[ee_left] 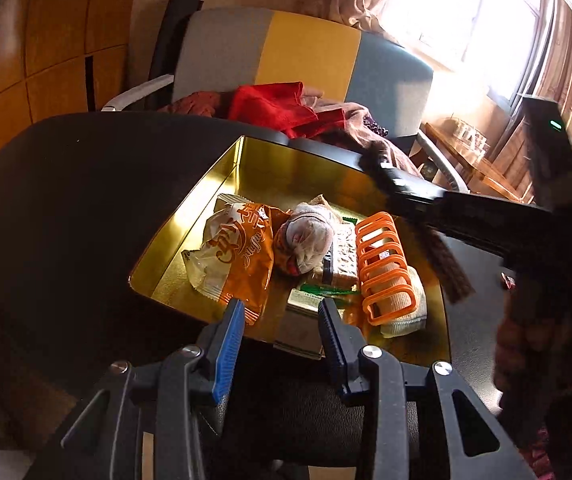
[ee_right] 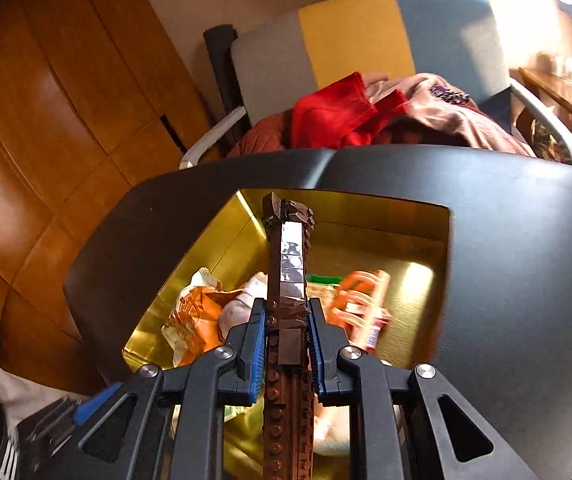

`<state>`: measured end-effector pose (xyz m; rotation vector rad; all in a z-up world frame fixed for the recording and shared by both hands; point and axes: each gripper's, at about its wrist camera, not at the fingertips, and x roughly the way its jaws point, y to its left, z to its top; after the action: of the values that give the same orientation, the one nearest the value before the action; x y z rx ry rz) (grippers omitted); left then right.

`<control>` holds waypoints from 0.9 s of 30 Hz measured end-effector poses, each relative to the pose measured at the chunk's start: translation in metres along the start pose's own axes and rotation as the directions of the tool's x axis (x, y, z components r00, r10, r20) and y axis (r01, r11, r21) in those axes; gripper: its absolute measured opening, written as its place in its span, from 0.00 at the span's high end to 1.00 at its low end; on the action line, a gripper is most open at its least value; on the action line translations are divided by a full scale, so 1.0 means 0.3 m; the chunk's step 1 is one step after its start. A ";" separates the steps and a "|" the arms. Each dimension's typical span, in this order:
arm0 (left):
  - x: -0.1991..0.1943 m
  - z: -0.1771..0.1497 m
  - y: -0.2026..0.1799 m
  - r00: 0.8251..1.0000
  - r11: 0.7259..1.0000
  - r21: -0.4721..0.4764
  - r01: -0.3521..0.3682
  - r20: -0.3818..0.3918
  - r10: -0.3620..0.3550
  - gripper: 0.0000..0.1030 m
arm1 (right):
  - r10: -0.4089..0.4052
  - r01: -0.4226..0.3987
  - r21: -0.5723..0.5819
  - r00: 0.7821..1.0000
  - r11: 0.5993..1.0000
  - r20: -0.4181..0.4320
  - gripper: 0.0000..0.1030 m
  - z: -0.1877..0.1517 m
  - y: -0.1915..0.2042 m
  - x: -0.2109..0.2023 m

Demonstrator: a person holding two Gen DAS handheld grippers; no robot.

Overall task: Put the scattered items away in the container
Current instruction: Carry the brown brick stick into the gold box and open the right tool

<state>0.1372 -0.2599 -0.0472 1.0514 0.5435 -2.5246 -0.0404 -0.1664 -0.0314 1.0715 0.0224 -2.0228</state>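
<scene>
A gold tin (ee_left: 318, 172) stands on the black table (ee_left: 65, 200). Inside lie an orange snack packet (ee_left: 241, 248), a rolled sock (ee_left: 310, 236), a cracker pack (ee_left: 344, 256), an orange plastic rack (ee_left: 382, 264) and a cream cloth (ee_left: 410, 312). My left gripper (ee_left: 281, 320) hovers at the tin's near rim, its jaws apart and nothing pressed between the pads. My right gripper (ee_right: 286, 308) is shut on a long brown brick-built piece (ee_right: 288, 248) with silver tiles, held over the tin (ee_right: 366, 220). From the left wrist, the right gripper (ee_left: 406, 192) and the piece (ee_left: 450, 268) are blurred.
Behind the table is a chair with a grey, yellow and blue back (ee_left: 306, 52) piled with red and brown clothes (ee_left: 277, 104). Wooden panelling (ee_right: 45, 120) is on the left, a bright window (ee_left: 466, 12) on the right. A fuzzy brown sleeve (ee_left: 538, 340) holds the right gripper.
</scene>
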 end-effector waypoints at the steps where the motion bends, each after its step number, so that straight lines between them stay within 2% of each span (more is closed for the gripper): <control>1: -0.001 -0.003 0.006 1.000 1.000 -0.004 -0.003 0.001 0.003 0.63 | -0.004 0.004 -0.001 1.000 1.000 -0.016 0.81 0.008 0.013 0.033; 7: 0.006 -0.015 0.047 1.000 0.999 -0.042 -0.002 -0.014 0.001 0.63 | -0.056 0.057 0.011 0.992 0.998 -0.115 0.81 0.007 0.031 0.169; 11: 0.004 -0.018 0.058 1.000 0.999 -0.047 -0.004 -0.015 0.003 0.63 | -0.065 0.067 0.013 0.986 0.998 -0.153 0.79 -0.006 0.023 0.200; 16: -0.005 -0.018 0.059 1.000 0.999 -0.050 -0.002 -0.010 0.001 0.63 | -0.041 0.049 0.050 0.988 0.998 -0.149 0.77 -0.016 -0.002 0.185; 19: -0.016 -0.023 0.056 1.000 0.999 -0.039 -0.001 -0.008 0.001 0.63 | -0.046 0.050 0.034 0.992 0.998 -0.122 0.77 -0.017 0.003 0.163; 23: -0.015 -0.039 0.057 0.999 0.999 -0.024 -0.045 -0.018 0.045 0.63 | -0.018 0.016 -0.025 0.996 1.000 -0.087 0.77 -0.051 0.035 0.107; 27: -0.013 -0.036 0.036 0.999 0.999 -0.011 -0.031 -0.022 0.030 0.63 | -0.001 -0.001 -0.028 0.998 1.000 -0.063 0.77 -0.100 0.024 0.047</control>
<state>0.1510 -0.2634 -0.0538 1.0762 0.5433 -2.4835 -0.0194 -0.1696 -0.0579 1.1175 0.0835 -1.9821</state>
